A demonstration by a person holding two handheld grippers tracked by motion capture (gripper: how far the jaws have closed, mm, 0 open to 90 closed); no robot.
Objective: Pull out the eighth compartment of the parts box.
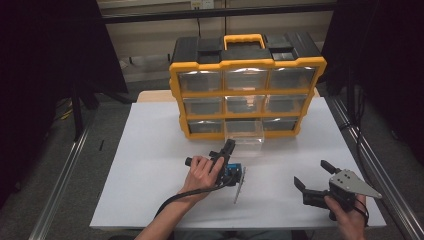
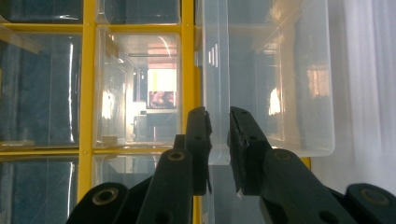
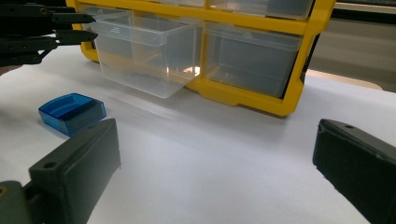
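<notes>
Nine clear drawers in three rows of three fill the yellow-and-black organizer (image 1: 247,75), which stands at the far side of the white desk (image 1: 150,170) in the high view. One drawer, the bottom-centre drawer (image 1: 244,133), is pulled out toward the person. The left claw (image 1: 228,145) reaches to this drawer's front left corner, gripped by the left hand (image 1: 202,172). One small blue box (image 1: 233,170) lies just beside that hand. The right claw (image 1: 311,173), held in the right hand (image 1: 350,212), is near the desk's right front edge, well apart from the organizer, its jaws spread with nothing between them.

Left gripper view: the two jaws of the left claw (image 2: 218,135) are pinching the thin clear front wall of the pulled-out drawer (image 2: 275,84). Yellow frame bars (image 2: 187,56) and closed drawers stand behind.

Right gripper view: the right claw (image 3: 215,158) has two jaws set wide apart over bare desk. One blue box (image 3: 71,112) lies ahead at the left. Beyond it, the open drawer (image 3: 144,56) projects from the organizer (image 3: 261,100), with the left claw (image 3: 88,28) at its upper front rim. The drawer interior appears empty.
</notes>
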